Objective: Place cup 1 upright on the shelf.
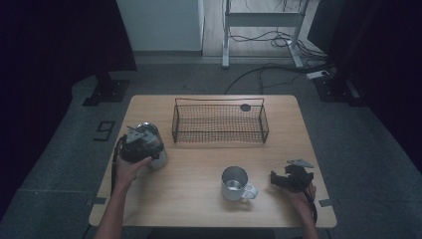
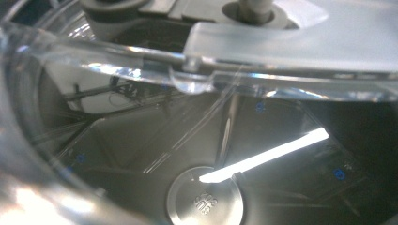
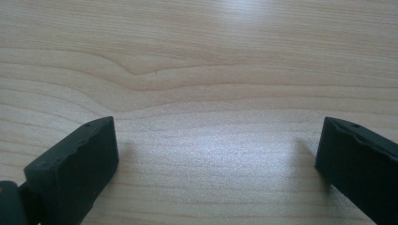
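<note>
Wood grain runs pale across the rectangular wooden table [image 1: 199, 164] in the high view. At its far middle stands an oblong dark wire-mesh basket [image 1: 220, 122]. Near the left edge the left gripper [image 1: 141, 142] sits pressed against a shiny rounded steel-and-clear-plastic vessel [image 1: 158, 149], held by the person's left hand [image 1: 130, 169]; whether its jaws are apart or together cannot be told. At the near middle stands a cylindrical polished steel mug [image 1: 235, 183] with a loop handle turned to the right. Just beyond that handle the right gripper [image 1: 288, 179] rests low on the tabletop.

Left gripper view: a curved transparent plastic wall [image 2: 141, 65] and, below it, a brushed metal floor with a round stamped disc [image 2: 205, 199], streaked by a bright reflection.

Right gripper view: the two blunt, matte black jaws stand wide apart over bare wood, nothing between them.
</note>
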Demonstrator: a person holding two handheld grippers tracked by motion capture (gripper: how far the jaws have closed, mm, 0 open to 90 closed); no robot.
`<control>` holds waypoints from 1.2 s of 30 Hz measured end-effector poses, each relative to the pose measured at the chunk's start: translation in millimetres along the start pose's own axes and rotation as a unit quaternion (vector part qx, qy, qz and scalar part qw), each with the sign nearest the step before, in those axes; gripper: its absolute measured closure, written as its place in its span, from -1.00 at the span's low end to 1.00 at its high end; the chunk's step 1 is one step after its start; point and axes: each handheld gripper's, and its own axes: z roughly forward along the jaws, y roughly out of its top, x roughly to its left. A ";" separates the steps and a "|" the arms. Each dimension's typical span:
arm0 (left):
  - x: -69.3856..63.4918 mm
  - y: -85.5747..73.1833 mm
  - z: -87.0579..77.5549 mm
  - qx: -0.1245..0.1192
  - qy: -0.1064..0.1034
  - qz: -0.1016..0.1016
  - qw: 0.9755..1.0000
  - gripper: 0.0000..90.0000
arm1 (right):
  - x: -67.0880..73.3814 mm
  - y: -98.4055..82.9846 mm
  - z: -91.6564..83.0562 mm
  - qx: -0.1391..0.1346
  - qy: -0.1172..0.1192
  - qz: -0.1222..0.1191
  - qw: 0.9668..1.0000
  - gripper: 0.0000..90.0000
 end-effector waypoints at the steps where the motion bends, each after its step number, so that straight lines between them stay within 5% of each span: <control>1: -0.1 0.7 -1.1 0.000 0.000 -0.001 1.000 -0.91 | 0.0 0.0 0.0 0.000 0.000 0.000 1.000 -1.00; 36: -20.0 30.4 -24.5 -0.024 -0.010 0.013 1.000 -0.91 | 0.0 0.0 0.0 0.000 0.000 0.000 1.000 -1.00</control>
